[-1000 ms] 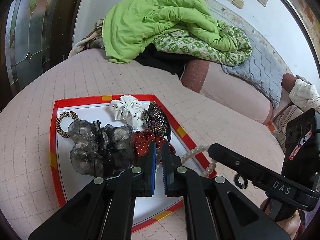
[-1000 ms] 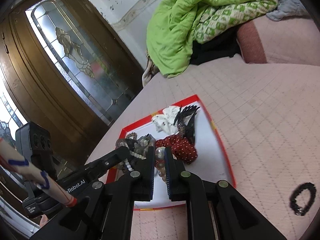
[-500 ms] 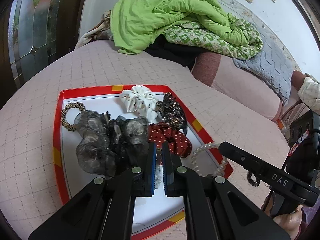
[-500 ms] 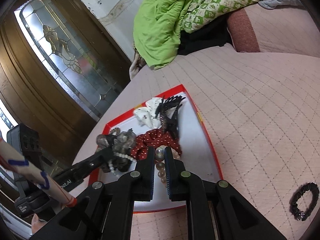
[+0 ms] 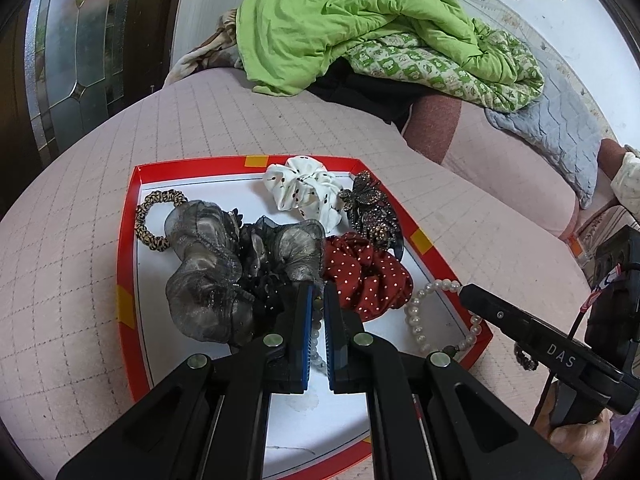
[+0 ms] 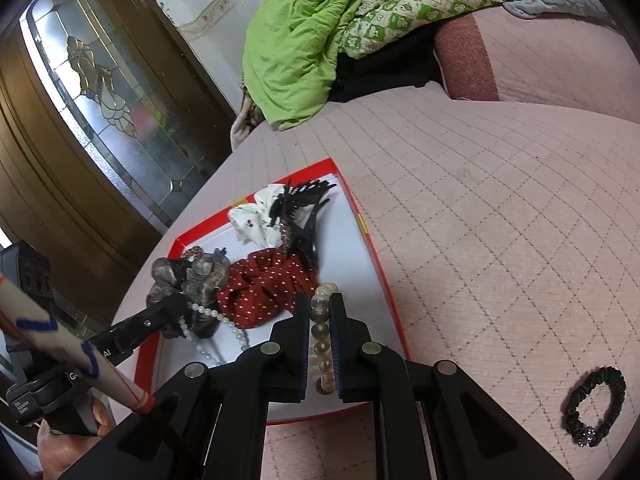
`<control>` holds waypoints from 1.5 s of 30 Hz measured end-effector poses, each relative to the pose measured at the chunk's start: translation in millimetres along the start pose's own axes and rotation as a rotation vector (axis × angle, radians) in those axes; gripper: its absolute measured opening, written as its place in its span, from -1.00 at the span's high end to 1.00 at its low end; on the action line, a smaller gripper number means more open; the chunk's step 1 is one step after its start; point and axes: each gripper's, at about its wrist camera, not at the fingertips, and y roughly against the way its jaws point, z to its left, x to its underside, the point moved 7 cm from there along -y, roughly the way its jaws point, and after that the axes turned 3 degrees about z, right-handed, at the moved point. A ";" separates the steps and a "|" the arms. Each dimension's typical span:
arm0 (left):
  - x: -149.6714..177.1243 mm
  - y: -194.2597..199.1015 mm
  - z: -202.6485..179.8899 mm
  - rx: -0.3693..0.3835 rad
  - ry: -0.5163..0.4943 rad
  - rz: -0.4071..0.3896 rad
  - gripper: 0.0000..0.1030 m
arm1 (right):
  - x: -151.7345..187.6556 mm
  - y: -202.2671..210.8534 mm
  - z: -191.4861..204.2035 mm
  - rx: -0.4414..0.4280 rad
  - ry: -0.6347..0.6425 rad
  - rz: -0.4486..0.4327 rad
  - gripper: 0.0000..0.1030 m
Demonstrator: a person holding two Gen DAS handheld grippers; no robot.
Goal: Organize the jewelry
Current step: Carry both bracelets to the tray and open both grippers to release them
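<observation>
Lettering "DAS" shows white on the right gripper; its fingers pinch a pearl bracelet over the red-rimmed tray. Left gripper is nearly closed on a pearl strand, also over the tray, beside the grey scrunchie.

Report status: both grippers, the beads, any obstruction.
Left gripper shut on small pearl strand. Right gripper shut on large bead bracelet. Both over red tray; scrunchies crowd it.
</observation>
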 end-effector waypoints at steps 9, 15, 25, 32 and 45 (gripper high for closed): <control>5.0 -9.4 -0.8 -0.043 -0.032 0.016 0.89 | 3.6 -9.4 -5.6 0.023 -0.002 0.017 0.80; 6.9 -14.0 3.4 -0.068 -0.039 0.025 0.89 | 3.6 -13.4 -8.8 0.043 0.003 0.017 0.80; 8.2 -17.3 3.2 -0.098 -0.062 0.030 0.89 | 7.1 -18.9 -9.9 0.070 0.022 0.030 0.80; 9.1 -19.7 4.7 -0.117 -0.062 0.039 0.89 | 9.3 -19.7 -12.1 0.079 0.025 0.038 0.79; 9.8 -21.8 4.8 -0.139 -0.069 0.042 0.89 | 10.4 -19.6 -13.0 0.084 0.031 0.041 0.79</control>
